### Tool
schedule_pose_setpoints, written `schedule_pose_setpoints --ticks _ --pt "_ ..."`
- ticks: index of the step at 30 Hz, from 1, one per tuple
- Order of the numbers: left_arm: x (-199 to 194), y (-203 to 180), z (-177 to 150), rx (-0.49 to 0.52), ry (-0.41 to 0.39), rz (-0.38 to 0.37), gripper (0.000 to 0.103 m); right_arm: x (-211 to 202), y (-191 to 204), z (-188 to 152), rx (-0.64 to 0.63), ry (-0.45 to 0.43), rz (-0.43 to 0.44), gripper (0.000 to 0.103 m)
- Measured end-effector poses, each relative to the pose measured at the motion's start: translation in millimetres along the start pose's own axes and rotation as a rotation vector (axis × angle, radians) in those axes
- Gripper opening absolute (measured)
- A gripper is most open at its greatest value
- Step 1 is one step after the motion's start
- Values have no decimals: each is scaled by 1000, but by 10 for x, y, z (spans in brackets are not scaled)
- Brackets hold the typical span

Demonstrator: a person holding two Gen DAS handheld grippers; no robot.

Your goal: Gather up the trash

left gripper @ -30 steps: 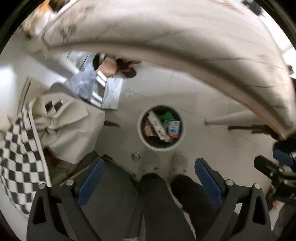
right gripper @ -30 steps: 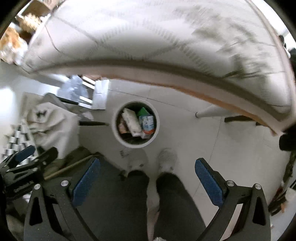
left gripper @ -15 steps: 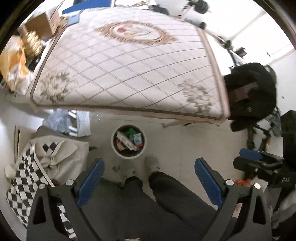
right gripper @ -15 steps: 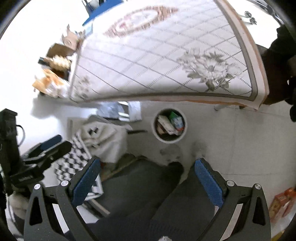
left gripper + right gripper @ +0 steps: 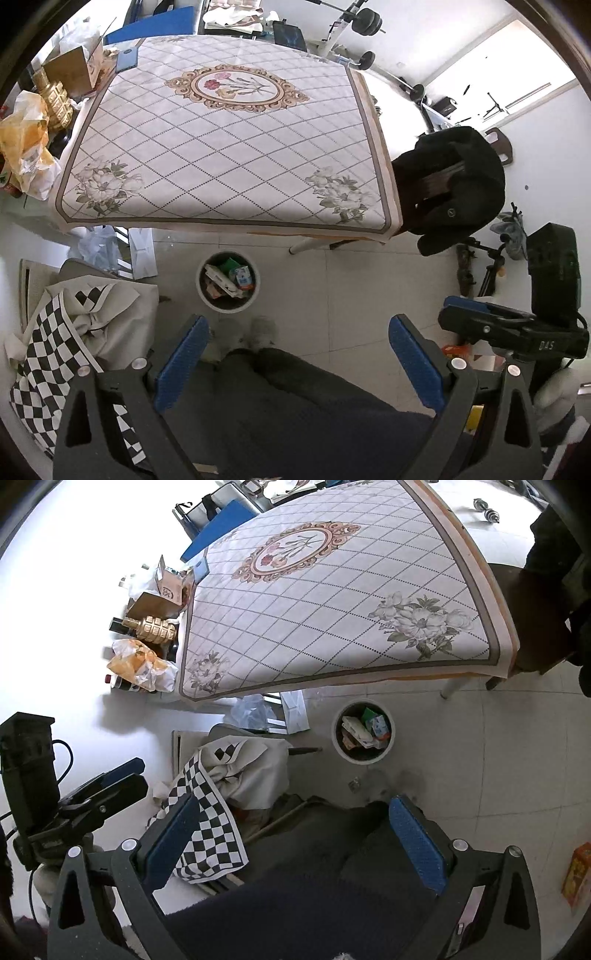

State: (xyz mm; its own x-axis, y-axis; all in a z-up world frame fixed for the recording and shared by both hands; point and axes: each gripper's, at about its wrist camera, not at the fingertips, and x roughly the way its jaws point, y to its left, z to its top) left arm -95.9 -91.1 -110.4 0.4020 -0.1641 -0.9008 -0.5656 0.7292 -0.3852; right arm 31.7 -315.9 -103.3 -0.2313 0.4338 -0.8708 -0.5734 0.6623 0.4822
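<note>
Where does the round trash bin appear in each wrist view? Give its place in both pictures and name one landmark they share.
Left wrist: trash bin sits left of centre, on the floor below the table's near edge.
Right wrist: trash bin sits right of centre, below the table edge.
Shared landmark: the checkered cloth, to the bin's left in both.

Left wrist view: right gripper (image 5: pixel 480 314) body carries pale lettering, reads roughly "DAS"; first character uncertain.
Right wrist view: cardboard box (image 5: pixel 170 587) beside table has round red mark, illegible. Left gripper (image 5: pixel 123 775) body label blurred, unreadable.
Cartons in trash bin (image 5: pixel 228 282): print too small to read.
</note>
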Motion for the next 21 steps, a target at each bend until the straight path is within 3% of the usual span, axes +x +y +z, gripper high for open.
schedule_pose_setpoints --ticks 21 --pt "-99 -138 -104 -24 -21 -17 103 -115 -37 -27 -44 41 -21 103"
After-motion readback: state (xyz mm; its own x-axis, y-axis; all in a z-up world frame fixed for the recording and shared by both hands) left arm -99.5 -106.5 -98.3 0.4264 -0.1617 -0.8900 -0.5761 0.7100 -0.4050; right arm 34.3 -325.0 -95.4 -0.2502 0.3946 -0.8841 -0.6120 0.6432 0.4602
